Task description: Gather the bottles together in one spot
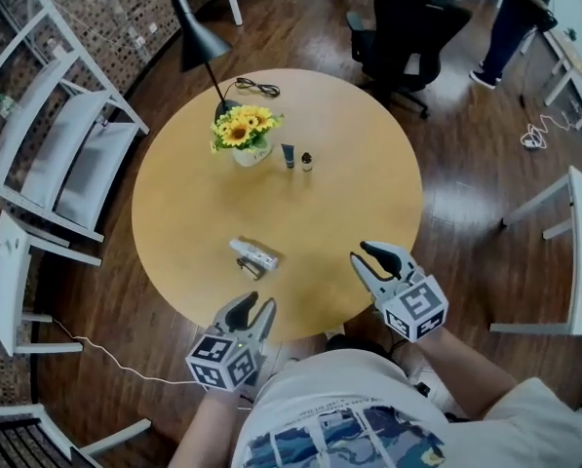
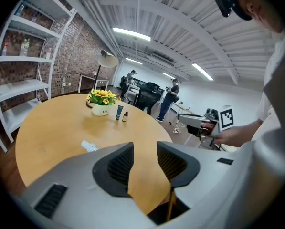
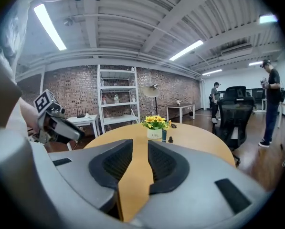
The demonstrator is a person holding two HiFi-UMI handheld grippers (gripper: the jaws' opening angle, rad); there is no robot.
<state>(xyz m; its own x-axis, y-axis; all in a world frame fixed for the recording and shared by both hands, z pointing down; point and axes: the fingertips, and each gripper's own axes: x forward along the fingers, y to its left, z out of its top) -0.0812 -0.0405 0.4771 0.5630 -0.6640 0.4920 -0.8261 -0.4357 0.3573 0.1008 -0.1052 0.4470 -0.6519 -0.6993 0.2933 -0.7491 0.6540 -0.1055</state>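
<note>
Illumination is bright and even, supplied by ceiling strip lights above the bench; shadows on the bench surface are soft and faint. The glossy floor right of the bench carries pale glare patches. Both gripper views show strong fisheye curvature with dark vignetted corners, and the nearest surfaces at the frame edges are blurred.

We list one round wooden table. On it stand a sunflower pot, a dark tube and small dropper bottle just beside the pot, and a lamp and black cable behind the pot. A white bottle lies flat, well apart from the pot, toward the near edge.
</note>
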